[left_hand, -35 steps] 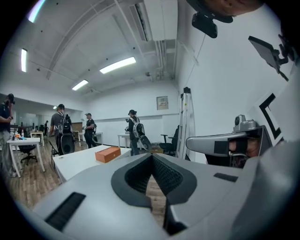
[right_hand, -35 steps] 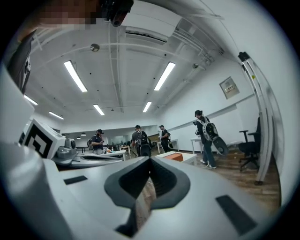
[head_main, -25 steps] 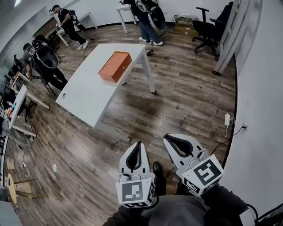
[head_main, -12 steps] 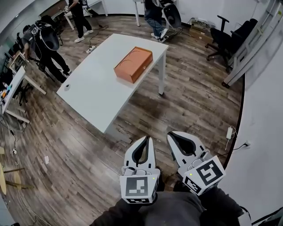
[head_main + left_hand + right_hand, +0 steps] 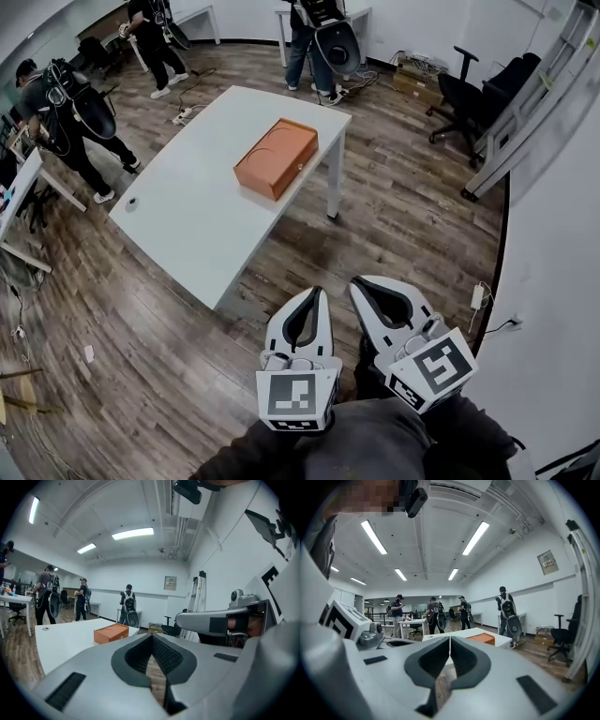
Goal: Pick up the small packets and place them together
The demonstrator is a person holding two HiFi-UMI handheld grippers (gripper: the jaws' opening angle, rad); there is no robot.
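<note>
No small packets show in any view. An orange box [image 5: 276, 157] lies on a white table [image 5: 197, 206] ahead of me; it also appears as the orange box [image 5: 110, 633] in the left gripper view and the orange box [image 5: 482, 639] in the right gripper view. Low and close to my body, above the wooden floor, the left gripper [image 5: 316, 292] is shut and holds nothing. Beside it the right gripper [image 5: 356, 283] is likewise shut and empty. Each gripper's own view shows the jaws meeting: left gripper [image 5: 152, 635], right gripper [image 5: 450, 638].
A small dark object [image 5: 131, 201] sits near the table's left edge. People with gear stand at the left [image 5: 61, 103] and the far end [image 5: 319, 37]. A black office chair [image 5: 469, 98] and a ladder [image 5: 534, 103] are by the right wall, and a power adapter [image 5: 478, 295] lies on the floor.
The head view has shifted, so the table and orange box sit a little nearer and more central. The people in the background have walked about. Both grippers stay shut.
</note>
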